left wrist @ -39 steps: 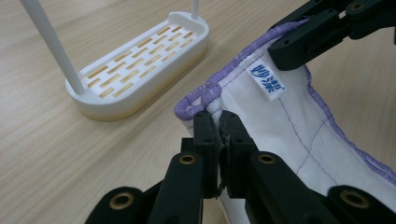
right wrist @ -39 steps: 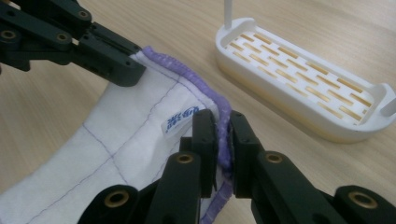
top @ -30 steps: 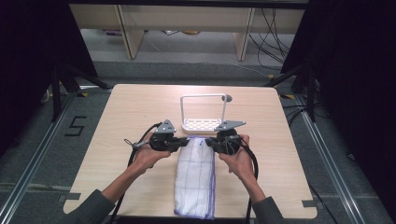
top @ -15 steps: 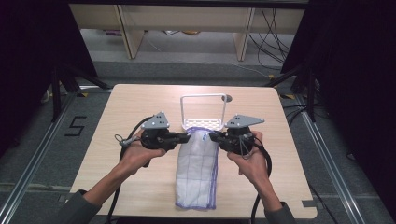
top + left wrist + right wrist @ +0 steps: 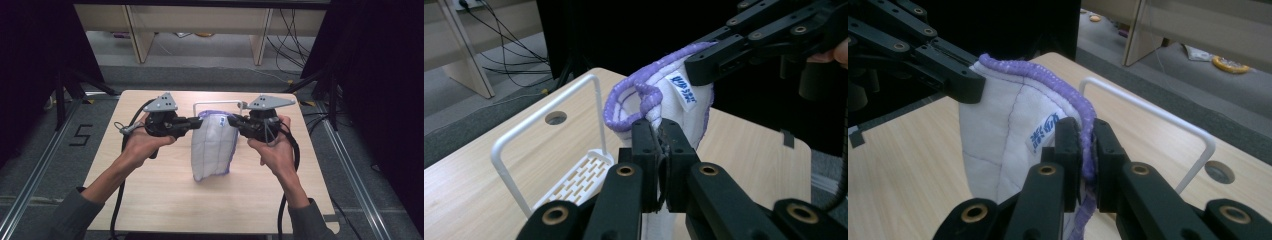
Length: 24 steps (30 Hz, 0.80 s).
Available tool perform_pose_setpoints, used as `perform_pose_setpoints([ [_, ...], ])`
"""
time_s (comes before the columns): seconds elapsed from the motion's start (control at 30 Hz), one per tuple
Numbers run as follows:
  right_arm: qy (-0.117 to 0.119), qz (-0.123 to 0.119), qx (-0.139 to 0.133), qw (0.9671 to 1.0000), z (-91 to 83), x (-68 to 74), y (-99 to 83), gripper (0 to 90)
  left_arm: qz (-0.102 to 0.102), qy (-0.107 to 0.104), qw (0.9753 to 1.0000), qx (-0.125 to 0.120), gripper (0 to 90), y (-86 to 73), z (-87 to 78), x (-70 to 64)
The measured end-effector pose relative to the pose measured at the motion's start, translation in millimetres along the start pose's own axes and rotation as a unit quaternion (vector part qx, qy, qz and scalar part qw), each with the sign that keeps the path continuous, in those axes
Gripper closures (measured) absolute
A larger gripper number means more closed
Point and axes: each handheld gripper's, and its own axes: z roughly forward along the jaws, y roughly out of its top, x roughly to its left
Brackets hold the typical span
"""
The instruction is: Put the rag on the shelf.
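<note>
High view shows your left gripper point(image 5: 200, 120) and right gripper point(image 5: 230, 120) clamping the cloth point(image 5: 214, 147) at 9 and 3 o'clock, lifted.

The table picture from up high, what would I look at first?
Probably the white cloth with purple edging, hanging in the air over the middle of the table. The left gripper and the right gripper each pinch a top corner. Just behind it stands a white wire rack on the wooden table.
</note>
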Motion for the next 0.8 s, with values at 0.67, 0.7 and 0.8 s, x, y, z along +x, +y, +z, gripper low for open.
perform_pose_setpoints([
  [0.67, -0.027, 0.0, -0.012, 0.9996, 12.5, -29.8, 45.5, 84.4, -0.013, 0.033, 0.9993, -0.014, 86.4, 39.6, 6.9, 31.8],
  [0.7, -0.028, 0.014, -0.014, 0.9994, 13.4, -30.0, 47.2, 84.4, -0.014, 0.036, 0.9992, -0.014, 86.4, 42.2, 7.5, 33.1],
  [0.8, -0.033, 0.009, -0.017, 0.9993, 16.0, -35.8, 53.2, 84.4, -0.015, 0.042, 0.9988, -0.018, 86.4, 47.5, 9.8, 36.2],
])
